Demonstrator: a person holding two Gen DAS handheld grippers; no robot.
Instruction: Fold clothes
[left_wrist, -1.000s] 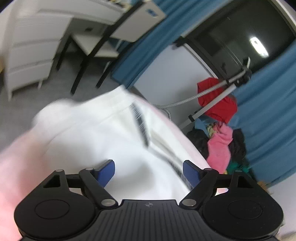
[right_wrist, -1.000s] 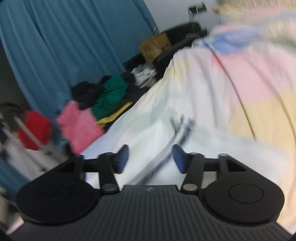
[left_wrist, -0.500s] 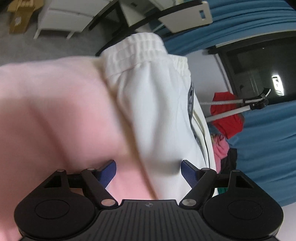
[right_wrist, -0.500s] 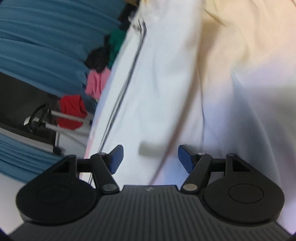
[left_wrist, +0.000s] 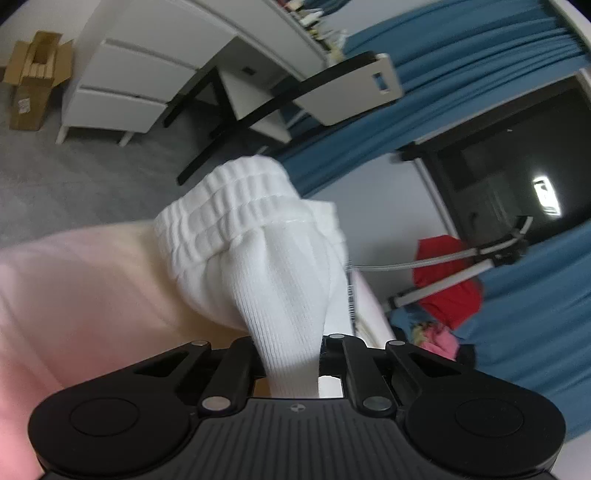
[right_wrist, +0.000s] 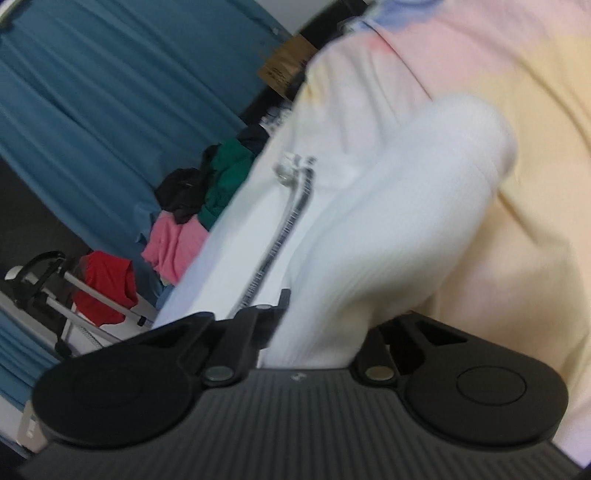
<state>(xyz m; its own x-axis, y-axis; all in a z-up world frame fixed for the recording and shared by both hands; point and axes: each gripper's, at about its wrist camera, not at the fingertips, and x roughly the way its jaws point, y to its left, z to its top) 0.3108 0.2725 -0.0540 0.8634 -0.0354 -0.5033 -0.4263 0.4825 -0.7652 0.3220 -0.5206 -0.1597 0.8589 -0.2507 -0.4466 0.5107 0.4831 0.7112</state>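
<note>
White ribbed trousers with a gathered elastic waistband (left_wrist: 240, 206) and a dark side stripe (right_wrist: 284, 236) lie on a pastel pink and yellow bedsheet (left_wrist: 74, 302). My left gripper (left_wrist: 291, 354) is shut on the white fabric just below the waistband, and the cloth bunches up between its jaws. My right gripper (right_wrist: 317, 325) is shut on another fold of the same white trousers (right_wrist: 388, 229), which rises up and to the right from the jaws. The fingertips of both grippers are hidden by cloth.
A white desk with drawers (left_wrist: 125, 85), a chair (left_wrist: 295, 96) and a cardboard box (left_wrist: 33, 77) stand on grey carpet. A heap of pink, green, black and red clothes (right_wrist: 192, 206) lies by blue curtains (right_wrist: 110, 110). A tripod stand (left_wrist: 461, 266) stands near the bed.
Both grippers were open over the white trousers. Both have now shut on the fabric, the left near the waistband and the right on a fold of the cloth.
</note>
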